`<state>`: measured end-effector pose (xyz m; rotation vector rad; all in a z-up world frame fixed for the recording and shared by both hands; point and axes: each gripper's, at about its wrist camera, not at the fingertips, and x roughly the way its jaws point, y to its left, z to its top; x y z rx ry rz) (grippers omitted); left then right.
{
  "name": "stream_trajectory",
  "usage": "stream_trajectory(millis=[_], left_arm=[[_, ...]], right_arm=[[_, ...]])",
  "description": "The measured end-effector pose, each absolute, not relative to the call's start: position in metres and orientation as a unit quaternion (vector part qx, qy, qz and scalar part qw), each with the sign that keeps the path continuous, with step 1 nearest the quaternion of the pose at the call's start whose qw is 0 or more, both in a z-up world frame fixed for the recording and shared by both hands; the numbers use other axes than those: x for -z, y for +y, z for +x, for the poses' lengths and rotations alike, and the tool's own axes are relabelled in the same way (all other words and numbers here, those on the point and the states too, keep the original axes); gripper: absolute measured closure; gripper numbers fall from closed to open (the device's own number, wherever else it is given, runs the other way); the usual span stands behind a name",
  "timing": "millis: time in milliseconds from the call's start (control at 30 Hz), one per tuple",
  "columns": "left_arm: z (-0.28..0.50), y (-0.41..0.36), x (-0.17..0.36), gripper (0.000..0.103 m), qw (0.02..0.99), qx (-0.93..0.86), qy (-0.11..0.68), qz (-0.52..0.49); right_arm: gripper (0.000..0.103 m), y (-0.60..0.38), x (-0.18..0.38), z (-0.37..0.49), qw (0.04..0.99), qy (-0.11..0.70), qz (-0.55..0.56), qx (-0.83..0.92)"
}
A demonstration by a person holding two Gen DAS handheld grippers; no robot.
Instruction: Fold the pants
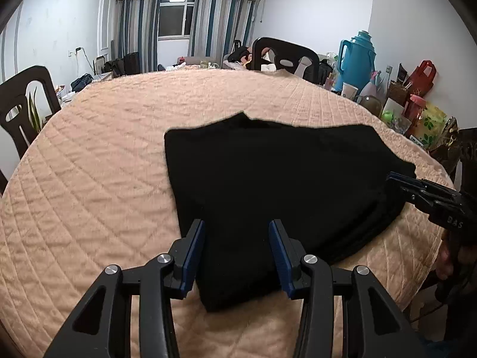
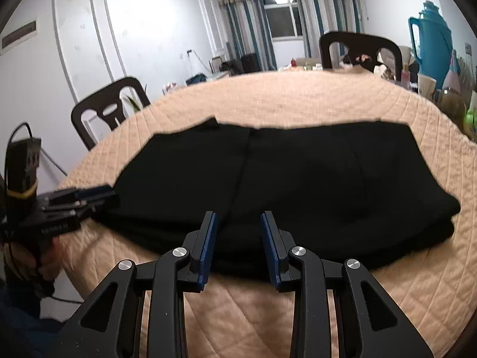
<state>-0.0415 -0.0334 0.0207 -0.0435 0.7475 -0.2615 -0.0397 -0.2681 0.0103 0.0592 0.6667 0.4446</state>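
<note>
The black pants point(image 1: 268, 185) lie folded in a thick flat stack on the peach quilted table cover point(image 1: 104, 164); they also show in the right wrist view point(image 2: 298, 185). My left gripper point(image 1: 237, 229) is open, its jaws astride the stack's near left corner, holding nothing. My right gripper point(image 2: 238, 223) is open over the stack's near edge, empty. In the left wrist view the right gripper point(image 1: 399, 179) reaches in at the stack's right side. In the right wrist view the left gripper point(image 2: 98, 192) sits at the stack's left corner.
Dark chairs point(image 1: 21, 101) point(image 2: 357, 50) stand around the table. A teal thermos point(image 1: 356, 59), cups, bottles and bags crowd the table's right edge. Curtains and a window are at the far wall.
</note>
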Motion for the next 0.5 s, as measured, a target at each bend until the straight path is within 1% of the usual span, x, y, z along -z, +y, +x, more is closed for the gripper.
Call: stream_trajectory(millis=[100, 233, 367, 400, 500], left_arm=[[-0.023, -0.035, -0.027, 0.056, 0.927, 0.123, 0.353, -0.014], [-0.002, -0.031, -0.017, 0.056, 0.92, 0.113, 0.375, -0.024], [-0.016, -0.033, -0.016, 0.056, 0.921, 0.121, 0.369, -0.022], [-0.02, -0.033, -0.015, 0.056, 0.92, 0.126, 0.37, -0.024], [-0.028, -0.036, -0.011, 0.056, 0.92, 0.126, 0.371, -0.019]], right_arm=[[0.071, -0.252, -0.014, -0.034, 0.919, 0.313, 0.027, -0.239], [0.073, -0.231, 0.009, -0.026, 0.903, 0.355, -0.001, -0.243], [0.073, -0.248, 0.012, -0.04, 0.906, 0.347, 0.01, -0.243], [0.075, -0.255, 0.014, -0.042, 0.904, 0.351, 0.019, -0.245], [0.075, -0.28, 0.011, -0.049, 0.902, 0.349, 0.061, -0.246]])
